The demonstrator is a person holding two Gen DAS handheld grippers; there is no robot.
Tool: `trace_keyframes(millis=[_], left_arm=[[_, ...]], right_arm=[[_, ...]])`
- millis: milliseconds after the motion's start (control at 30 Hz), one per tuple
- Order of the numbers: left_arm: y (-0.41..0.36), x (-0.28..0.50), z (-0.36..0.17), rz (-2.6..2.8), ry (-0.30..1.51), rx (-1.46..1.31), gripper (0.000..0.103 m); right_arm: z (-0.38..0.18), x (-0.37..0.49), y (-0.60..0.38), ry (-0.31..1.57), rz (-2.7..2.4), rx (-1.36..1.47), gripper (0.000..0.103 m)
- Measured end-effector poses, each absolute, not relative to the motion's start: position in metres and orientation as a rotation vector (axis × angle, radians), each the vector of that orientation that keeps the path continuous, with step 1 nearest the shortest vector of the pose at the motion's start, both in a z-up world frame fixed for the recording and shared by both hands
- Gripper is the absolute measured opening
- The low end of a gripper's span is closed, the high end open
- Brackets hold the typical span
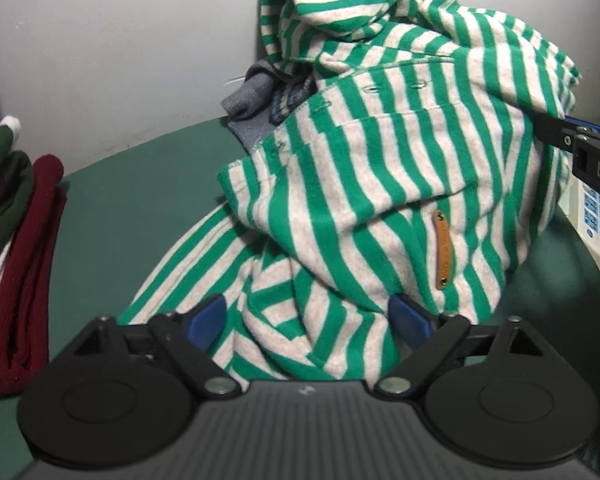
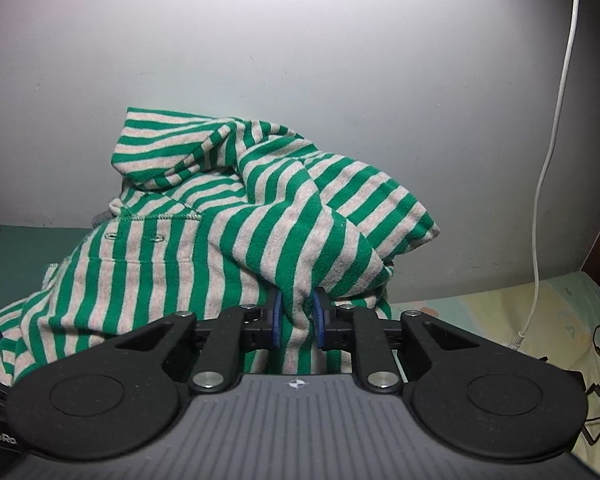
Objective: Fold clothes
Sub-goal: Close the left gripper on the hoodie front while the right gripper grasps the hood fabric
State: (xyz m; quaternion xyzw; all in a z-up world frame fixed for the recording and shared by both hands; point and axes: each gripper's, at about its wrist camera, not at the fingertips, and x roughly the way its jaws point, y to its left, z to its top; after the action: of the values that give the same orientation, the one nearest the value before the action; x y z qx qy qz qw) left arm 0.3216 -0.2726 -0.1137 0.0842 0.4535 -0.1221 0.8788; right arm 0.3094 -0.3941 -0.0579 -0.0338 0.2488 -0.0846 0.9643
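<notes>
Right gripper (image 2: 297, 317): clamped on a fold of the striped top (image 2: 228, 240), centre frame.
Left gripper (image 1: 308, 318): spread wide, cloth between, seemingly unpinched.
Tag (image 1: 443, 249): orange, writing unreadable.
Lettering: "GenRo", lower left.

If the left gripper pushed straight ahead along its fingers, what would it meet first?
Most likely the striped garment: a bunched fold already lies between the open left gripper fingers, so cloth comes before the table, though depth is unclear.
</notes>
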Motion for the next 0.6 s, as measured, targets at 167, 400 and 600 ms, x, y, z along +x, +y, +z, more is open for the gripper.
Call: trace_keyframes(millis=[167, 400, 600], left_arm=[[-0.278, 0.306, -0.109, -0.285, 0.913, 0.215, 0.05], [-0.276, 0.304, -0.107, -0.288, 0.911, 0.215, 0.026], [-0.273, 0.301, -0.11, -0.233, 0.892, 0.257, 0.08]], right_arm=[[-0.036, 0.276, -0.394, 0.416, -0.132, -0.065, 0.0], [-0.041, 0.263, -0.404, 0.459, -0.085, -0.059, 0.034], [-0.044, 0.281, -0.417, 0.421, -0.118, -0.063, 0.086]])
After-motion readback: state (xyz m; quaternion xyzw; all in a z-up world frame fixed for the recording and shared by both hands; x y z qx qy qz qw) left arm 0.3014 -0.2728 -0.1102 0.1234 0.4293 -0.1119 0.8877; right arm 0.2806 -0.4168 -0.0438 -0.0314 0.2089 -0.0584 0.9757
